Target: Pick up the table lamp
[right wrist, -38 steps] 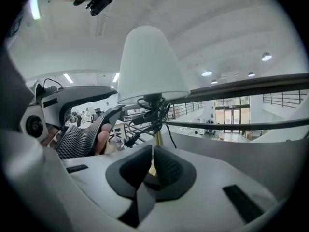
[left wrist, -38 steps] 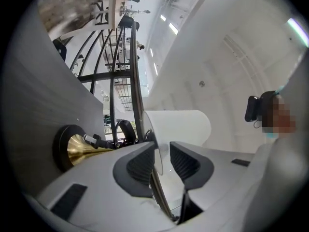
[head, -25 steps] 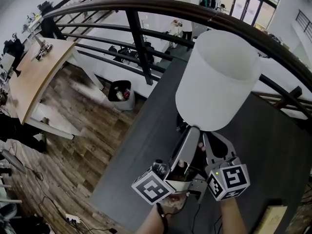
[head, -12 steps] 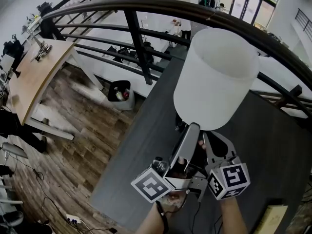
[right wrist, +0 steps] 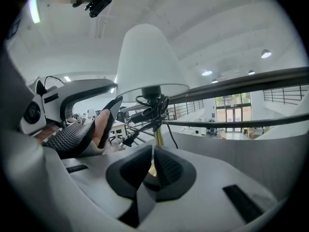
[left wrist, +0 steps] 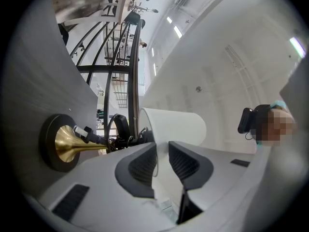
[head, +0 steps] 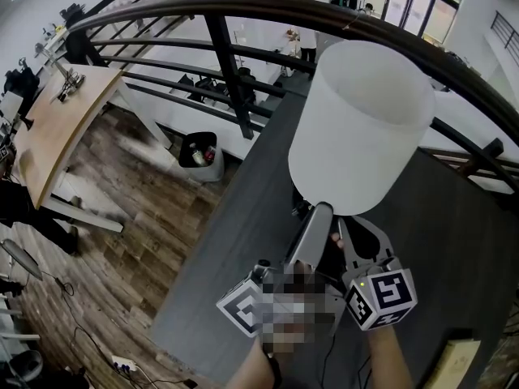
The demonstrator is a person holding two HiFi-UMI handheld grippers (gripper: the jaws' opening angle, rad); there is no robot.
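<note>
Dark worktop by the railing: table lamp on it, right gripper clamped on its stem, left gripper with jaws just closing, loose round the rim of the shade, so a lift could tip it.

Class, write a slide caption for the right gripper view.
Right gripper, fingers closed on the brass stem of the table lamp, below its white shade.

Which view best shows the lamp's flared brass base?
Left gripper view: the flared brass base shows whole on its black disc. Right gripper view shows only the brass stem between its jaws; in the head view the white shade hides it.
</note>
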